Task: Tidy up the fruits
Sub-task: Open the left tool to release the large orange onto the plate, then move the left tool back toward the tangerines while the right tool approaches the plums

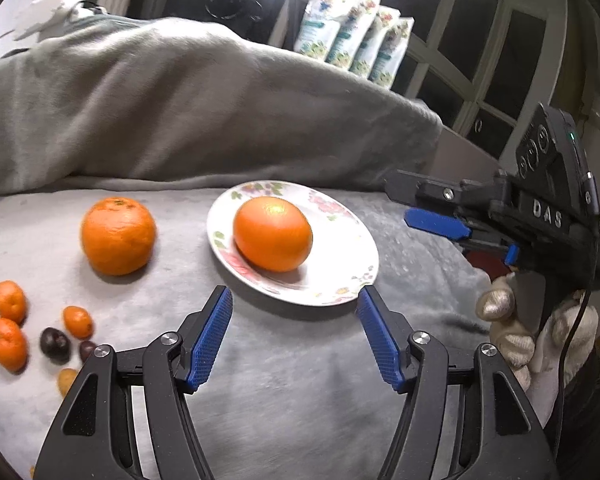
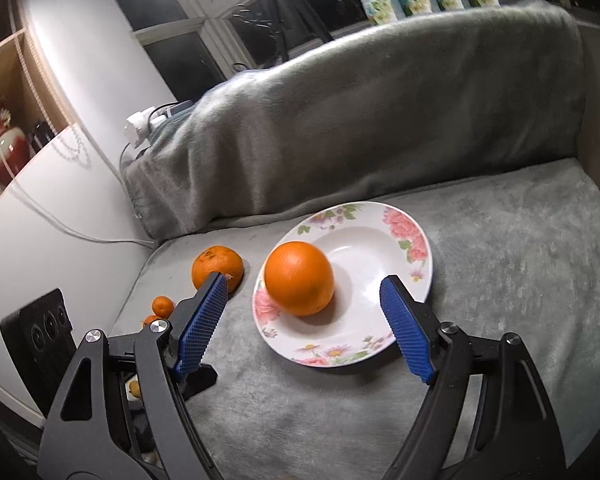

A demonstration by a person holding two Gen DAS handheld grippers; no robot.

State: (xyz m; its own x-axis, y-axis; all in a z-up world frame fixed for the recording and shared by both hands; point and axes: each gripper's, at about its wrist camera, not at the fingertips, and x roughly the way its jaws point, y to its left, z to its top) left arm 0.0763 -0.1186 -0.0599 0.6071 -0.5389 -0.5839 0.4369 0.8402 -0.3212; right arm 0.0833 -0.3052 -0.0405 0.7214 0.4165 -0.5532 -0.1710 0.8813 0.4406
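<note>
A big orange (image 1: 273, 234) (image 2: 299, 278) lies on a white flowered plate (image 1: 340, 276) (image 2: 364, 248) on the grey blanket. A second big orange (image 1: 118, 236) (image 2: 216, 266) sits on the blanket left of the plate. Small mandarins (image 1: 10, 302) (image 2: 163, 306), dark round fruits (image 1: 55, 345) and a yellowish fruit (image 1: 66, 380) lie at the left. My left gripper (image 1: 294, 294) is open at the plate's near rim, nothing between its pads. My right gripper (image 2: 304, 280) (image 1: 398, 200) is open; the plated orange shows between its fingertips, untouched.
A blanket-covered backrest (image 1: 180, 112) (image 2: 380, 120) rises behind the plate. Flowered packets (image 1: 352, 40) stand on the sill by dark windows. A gloved hand (image 1: 512, 320) holds the right gripper. A white wall with a cable (image 2: 60, 224) borders the seat's left side.
</note>
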